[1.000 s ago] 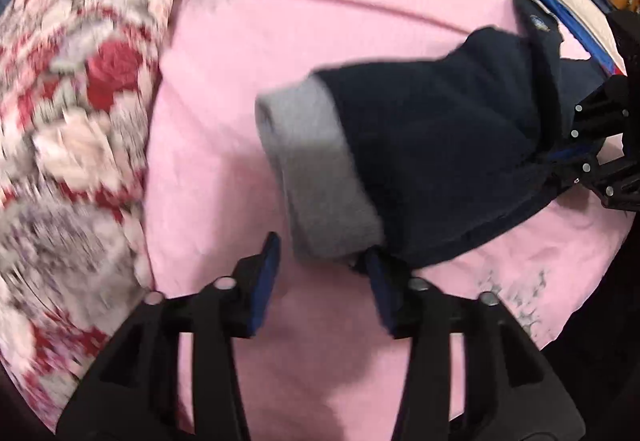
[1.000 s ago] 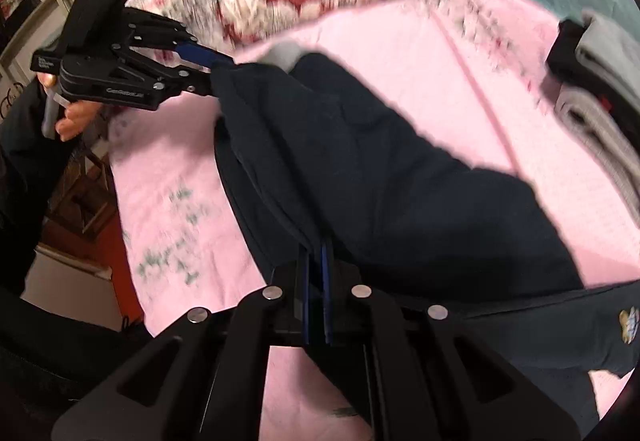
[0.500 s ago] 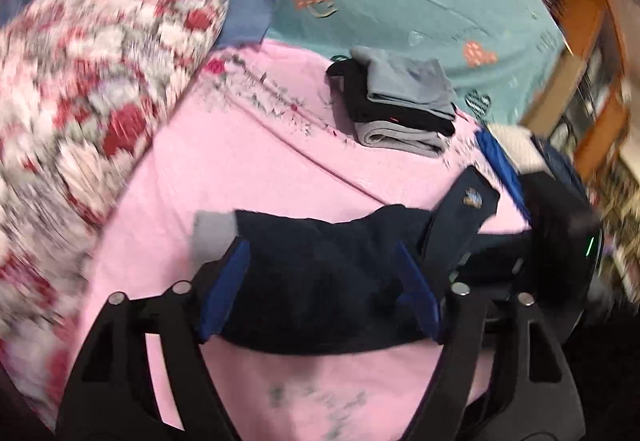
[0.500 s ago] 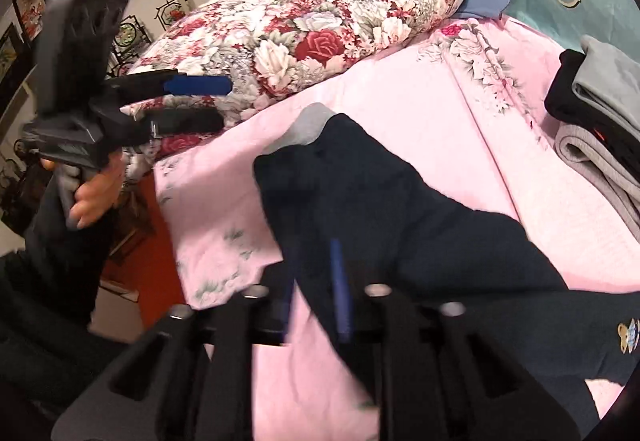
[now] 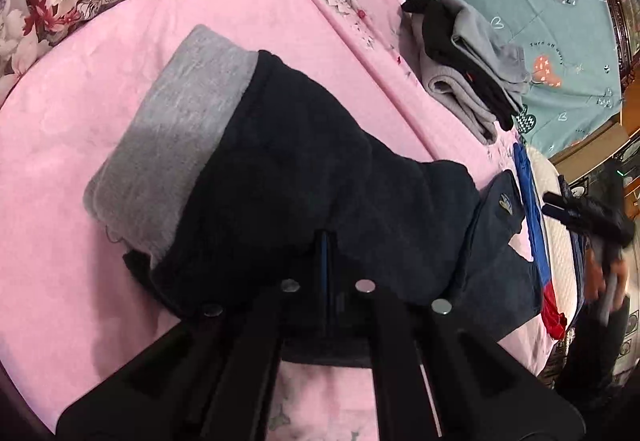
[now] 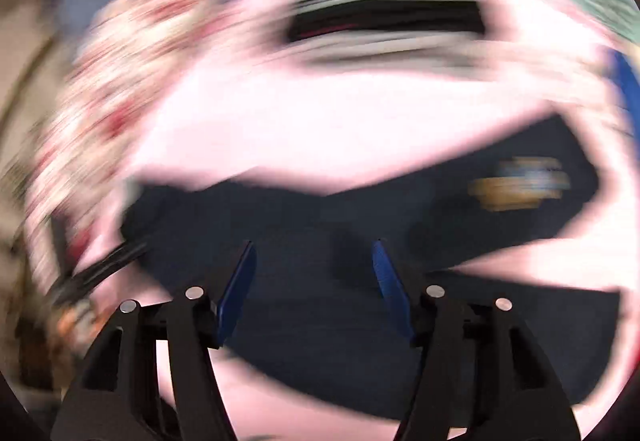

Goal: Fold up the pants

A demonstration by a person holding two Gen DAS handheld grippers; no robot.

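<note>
Pinching fuzzy navy pants (image 5: 320, 169), left claw (image 5: 326, 261) clenched; right claw (image 6: 314, 281) spread wide above them, blurred.

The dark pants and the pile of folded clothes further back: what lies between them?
In the left wrist view, only bare pink bedsheet lies between the dark pants and the pile of folded clothes.
</note>
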